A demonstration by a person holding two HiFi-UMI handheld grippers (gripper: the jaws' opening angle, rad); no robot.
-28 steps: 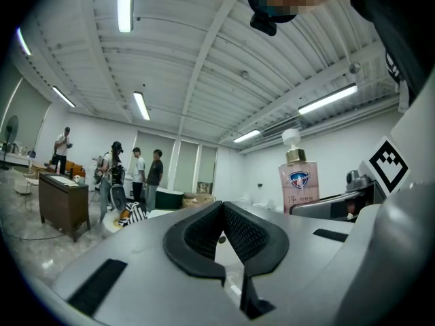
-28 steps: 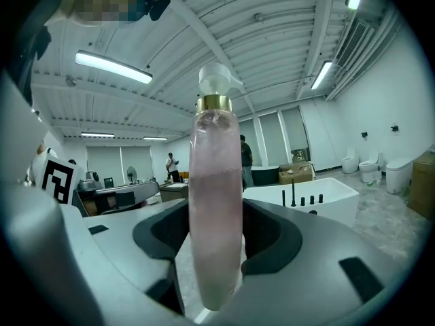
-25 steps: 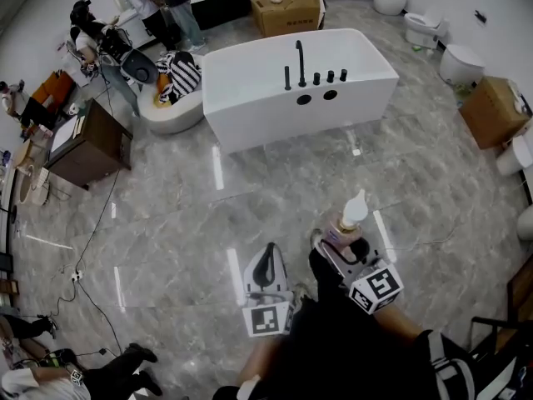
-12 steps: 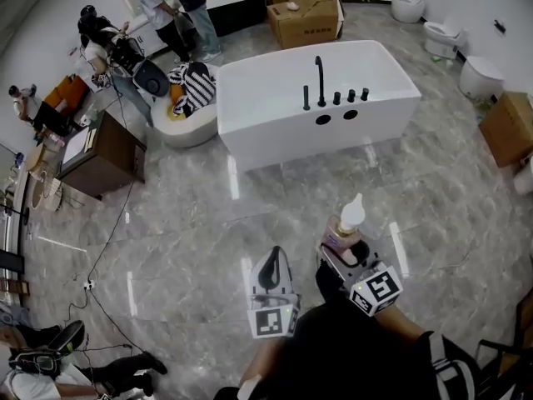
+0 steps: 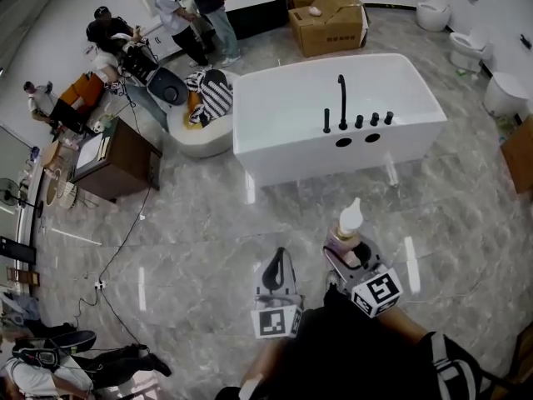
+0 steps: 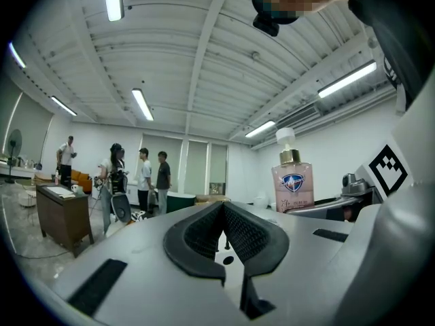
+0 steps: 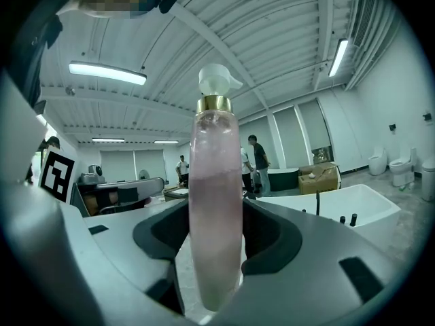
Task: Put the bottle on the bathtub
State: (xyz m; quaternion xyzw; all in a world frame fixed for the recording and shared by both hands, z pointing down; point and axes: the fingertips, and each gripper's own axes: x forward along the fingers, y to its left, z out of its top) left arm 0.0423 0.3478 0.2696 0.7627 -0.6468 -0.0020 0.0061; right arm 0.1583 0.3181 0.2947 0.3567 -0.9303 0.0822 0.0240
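Note:
A pink pump bottle [image 5: 346,228] with a white pump head stands upright in my right gripper [image 5: 350,247], which is shut on it. In the right gripper view the bottle [image 7: 215,223] fills the middle between the two dark pads, and the left gripper view shows the bottle [image 6: 292,182] off to the right. My left gripper [image 5: 276,270] is shut and holds nothing; its pads [image 6: 234,233] meet. The white bathtub [image 5: 416,98] with a black tap [image 5: 341,98] stands ahead on the marble floor, well apart from both grippers. Past the bottle, the tub [image 7: 346,206] lies at the right.
A brown cabinet [image 5: 117,161] stands at the left with cables trailing over the floor. Several people [image 5: 179,11] are at the back left, near a round white seat [image 5: 196,136]. A cardboard box [image 5: 329,15] lies behind the tub. Toilets [image 5: 508,90] line the right wall.
The head view has shifted: the bathtub and everything round it now lie further right and lower in the picture. Both grippers keep their hold and places.

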